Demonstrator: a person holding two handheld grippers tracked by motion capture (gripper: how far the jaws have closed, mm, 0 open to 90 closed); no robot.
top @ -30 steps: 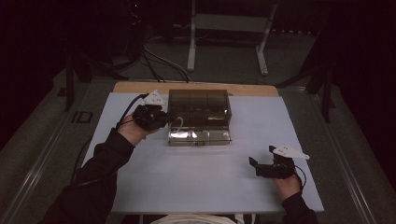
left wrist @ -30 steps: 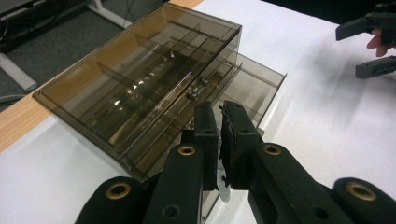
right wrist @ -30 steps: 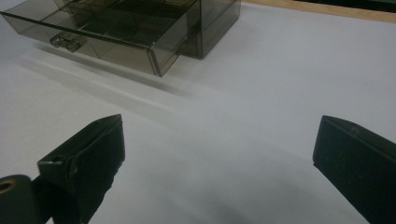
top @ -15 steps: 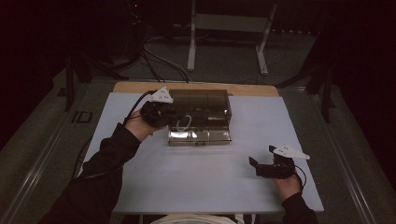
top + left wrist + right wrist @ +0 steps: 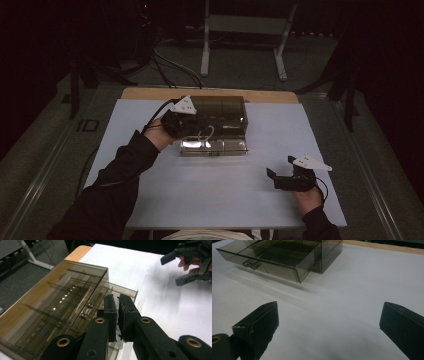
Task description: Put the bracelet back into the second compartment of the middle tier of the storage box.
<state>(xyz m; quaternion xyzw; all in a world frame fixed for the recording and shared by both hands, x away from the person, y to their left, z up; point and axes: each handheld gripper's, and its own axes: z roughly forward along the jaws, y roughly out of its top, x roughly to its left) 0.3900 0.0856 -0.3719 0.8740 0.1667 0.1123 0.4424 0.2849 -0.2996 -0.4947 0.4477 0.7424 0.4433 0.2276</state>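
Since the earlier frame the left gripper [image 5: 192, 121] has slid across from the organiser's left end to above its front; the right gripper [image 5: 284, 176] has stayed put.

- Left gripper: jaws pinched together, a thin white cord [image 5: 206, 134] appears caught between them and loops down in front.
- Smoky plastic drawer organiser [image 5: 57, 302]: directly under and ahead of the left gripper, bottom drawer [image 5: 265, 261] pulled out. Likely light, rigid, slick, prone to skid or crack. Best hold: the small drawer handle [image 5: 250, 264].
- Right gripper: jaws wide apart, nothing held, well away on bare white desk [image 5: 210, 195].
- Nothing blocks the drawer front.
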